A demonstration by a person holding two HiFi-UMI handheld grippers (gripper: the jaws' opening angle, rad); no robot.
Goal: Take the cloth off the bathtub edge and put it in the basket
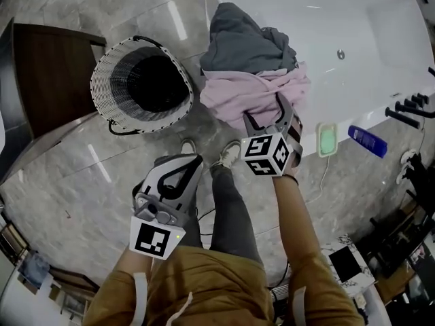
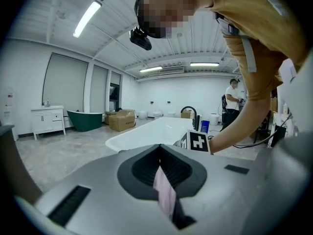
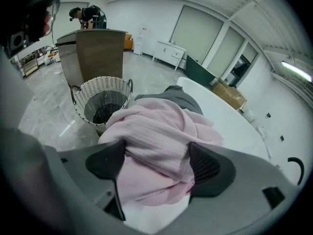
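Note:
A pink cloth (image 1: 251, 90) and a grey cloth (image 1: 241, 43) lie heaped over the edge of the white bathtub (image 1: 326, 32). My right gripper (image 1: 264, 111) is open, angled down over the near part of the pink cloth. In the right gripper view the pink cloth (image 3: 156, 126) bulges between the wide jaws of that gripper (image 3: 156, 155), with the grey cloth (image 3: 178, 96) behind. The white wicker basket (image 1: 102, 80) stands on the floor left of the tub. My left gripper (image 1: 190, 160) hangs low over the floor, shut; a thin pink strip shows in its seam (image 2: 160, 155).
A brown wooden cabinet (image 1: 41, 73) stands left of the basket. On the tub rim sit a green soap dish (image 1: 327, 140), a blue bottle (image 1: 367, 141) and a black faucet (image 1: 408, 111). The person's shoes (image 1: 231, 153) are on the marble floor below the cloths.

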